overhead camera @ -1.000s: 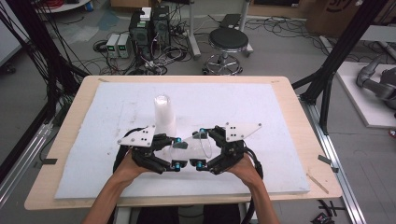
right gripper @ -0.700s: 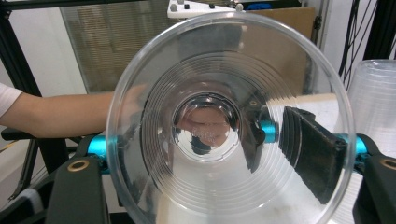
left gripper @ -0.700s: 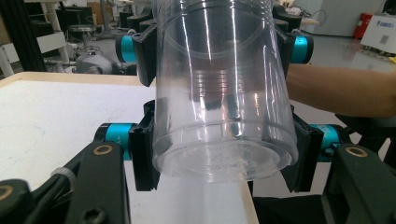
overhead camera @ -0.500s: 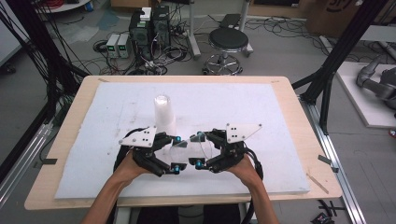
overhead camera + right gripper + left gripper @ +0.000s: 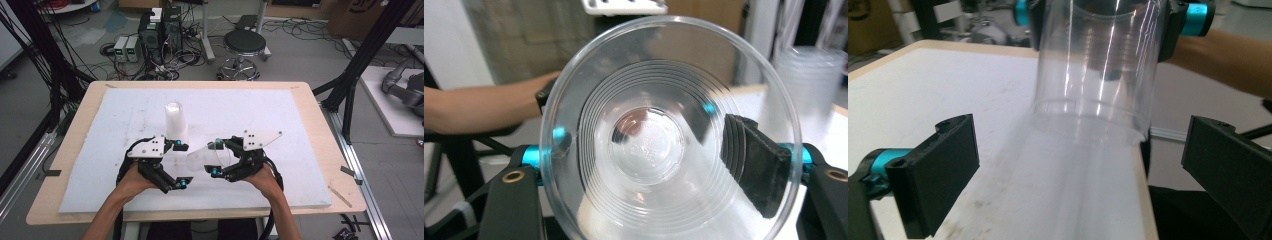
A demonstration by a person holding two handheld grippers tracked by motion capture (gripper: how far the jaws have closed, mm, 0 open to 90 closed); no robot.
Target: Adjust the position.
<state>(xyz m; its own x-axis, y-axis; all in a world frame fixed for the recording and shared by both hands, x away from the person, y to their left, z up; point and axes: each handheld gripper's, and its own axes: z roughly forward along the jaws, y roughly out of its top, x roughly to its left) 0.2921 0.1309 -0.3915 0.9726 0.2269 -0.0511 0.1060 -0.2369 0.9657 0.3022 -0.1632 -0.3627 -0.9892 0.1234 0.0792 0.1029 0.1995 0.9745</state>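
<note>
A clear, ribbed plastic cup (image 5: 204, 160) is clamped on its side by the right gripper (image 5: 216, 157), above the white foam mat (image 5: 300, 150). The left gripper (image 5: 181, 163) is held wide open just beside the cup. Farther back, a tall stack of clear plastic cups (image 5: 175, 122) stands upright.

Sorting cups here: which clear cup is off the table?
The single clear cup held sideways in the right tongs; the stack of cups stands upright on the white mat.
</note>
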